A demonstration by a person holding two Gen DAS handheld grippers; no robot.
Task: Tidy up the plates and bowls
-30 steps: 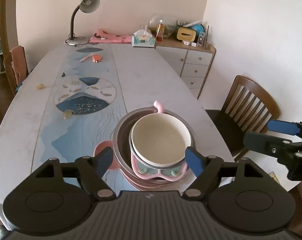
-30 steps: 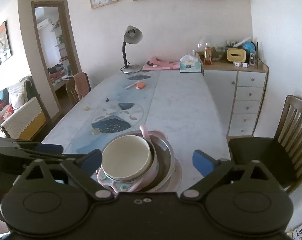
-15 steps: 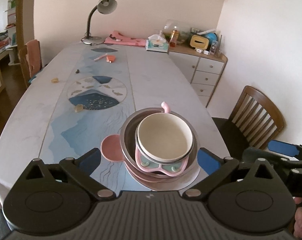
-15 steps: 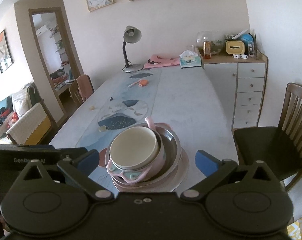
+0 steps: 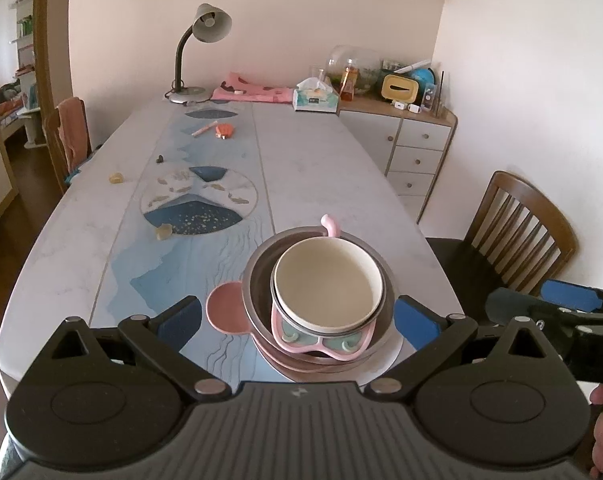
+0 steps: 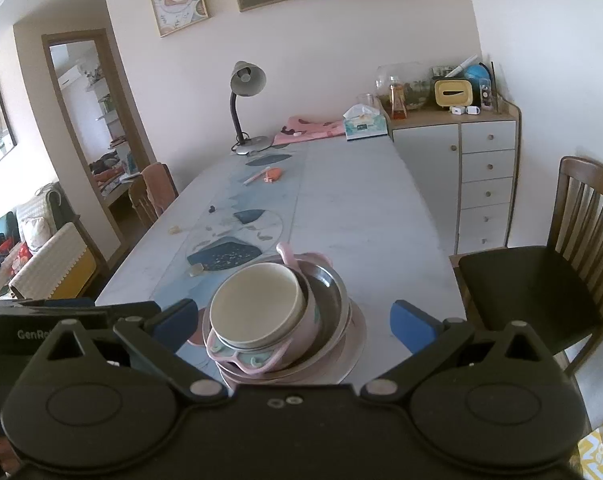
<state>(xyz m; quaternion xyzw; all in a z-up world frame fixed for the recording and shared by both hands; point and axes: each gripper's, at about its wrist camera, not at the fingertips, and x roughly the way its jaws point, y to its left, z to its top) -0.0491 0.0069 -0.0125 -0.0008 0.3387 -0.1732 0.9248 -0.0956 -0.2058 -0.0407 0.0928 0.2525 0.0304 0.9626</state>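
A stack of dishes stands near the front edge of the marble table. A cream bowl sits on top, inside a pink child's bowl, inside a metal bowl, on pink plates. The cream bowl also shows in the right wrist view, with the metal bowl around it. My left gripper is open and empty, held back above the stack. My right gripper is open and empty, also above and behind the stack. It shows at the right of the left wrist view.
A desk lamp, pink cloth and tissue box stand at the table's far end. Small items lie on the runner. A wooden chair stands right of the table, a drawer cabinet beyond it.
Both grippers have drawn back and up from the stack, so it looks smaller and farther. Both stay open and empty. The stack has not moved.
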